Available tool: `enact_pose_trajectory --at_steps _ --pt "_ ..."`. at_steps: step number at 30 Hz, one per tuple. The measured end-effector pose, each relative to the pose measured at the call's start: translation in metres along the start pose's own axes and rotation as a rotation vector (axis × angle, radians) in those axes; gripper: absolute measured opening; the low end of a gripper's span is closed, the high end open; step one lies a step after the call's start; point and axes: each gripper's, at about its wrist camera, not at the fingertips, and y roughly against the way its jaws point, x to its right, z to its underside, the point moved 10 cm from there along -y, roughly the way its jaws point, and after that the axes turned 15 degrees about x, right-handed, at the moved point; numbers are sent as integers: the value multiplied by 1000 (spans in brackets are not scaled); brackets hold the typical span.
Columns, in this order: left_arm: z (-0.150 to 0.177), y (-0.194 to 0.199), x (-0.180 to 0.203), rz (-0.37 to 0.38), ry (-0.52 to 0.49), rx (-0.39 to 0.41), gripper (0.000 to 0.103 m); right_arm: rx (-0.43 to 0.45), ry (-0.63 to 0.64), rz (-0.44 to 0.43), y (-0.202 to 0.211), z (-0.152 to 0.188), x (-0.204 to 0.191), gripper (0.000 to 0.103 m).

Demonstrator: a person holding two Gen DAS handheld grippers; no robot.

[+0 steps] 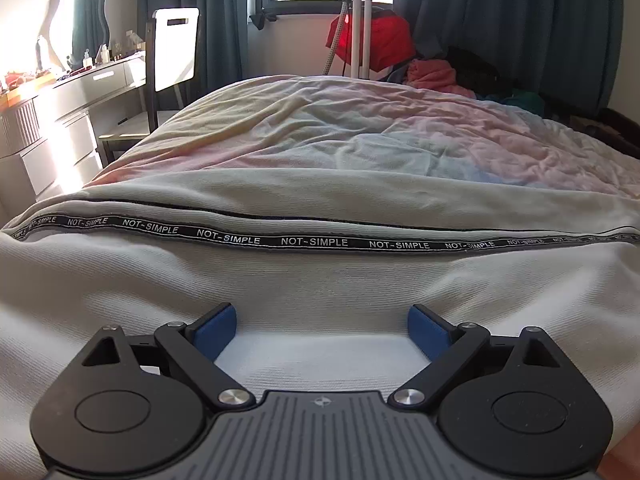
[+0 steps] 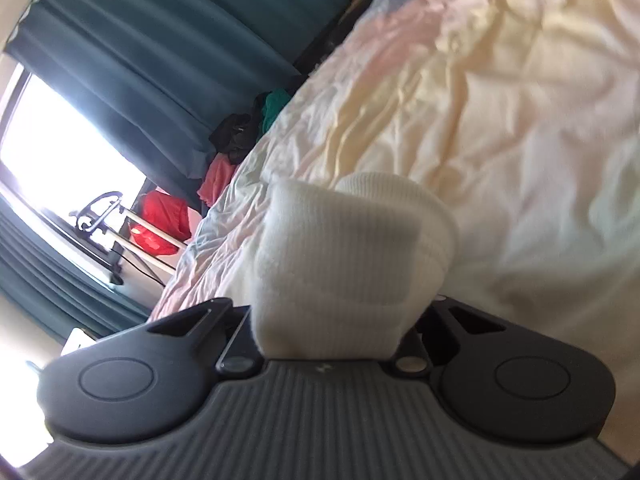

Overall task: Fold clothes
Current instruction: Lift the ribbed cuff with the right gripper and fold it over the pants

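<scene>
Left gripper [image 1: 322,322] spread wide, blue pads [image 1: 216,326] resting on the white ribbed garment [image 1: 320,276]; garment spread across the near end of the bed [image 1: 360,136], its black NOT-SIMPLE tape [image 1: 314,241] running side to side; right gripper [image 2: 332,320] clamped on a bunched fold of the same white garment [image 2: 348,256], lifted above the pastel bedsheet [image 2: 500,100]; fingertips hidden by the cloth.

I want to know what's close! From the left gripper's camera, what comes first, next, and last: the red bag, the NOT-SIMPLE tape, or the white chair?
1. NOT-SIMPLE tape: just ahead of the left gripper, running across the white garment.
2. White chair: far left, beside the bed.
3. Red bag: past the bed's far end, under the window.
</scene>
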Motion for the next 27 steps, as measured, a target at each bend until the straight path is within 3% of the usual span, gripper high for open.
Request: enact_pose_trajectory --at_steps 5,12,16,19,23,27 --pt "-3 2 -1 -2 -4 -11 94 61 170 -8 19 -19 -47 13" --pt "-14 12 -9 -8 1 -5 94 210 511 -117 63 -32 -169 13" --pt "-21 20 -15 -13 7 3 94 303 691 -247 106 8 -252 13" --pt "-33 36 -33 -29 54 57 94 366 822 -346 136 44 -310 13" --pt "-49 58 -58 -51 117 130 94 414 1012 -486 169 139 -364 13" --pt "-65 80 -83 -72 180 202 94 365 1136 -584 186 246 -373 12"
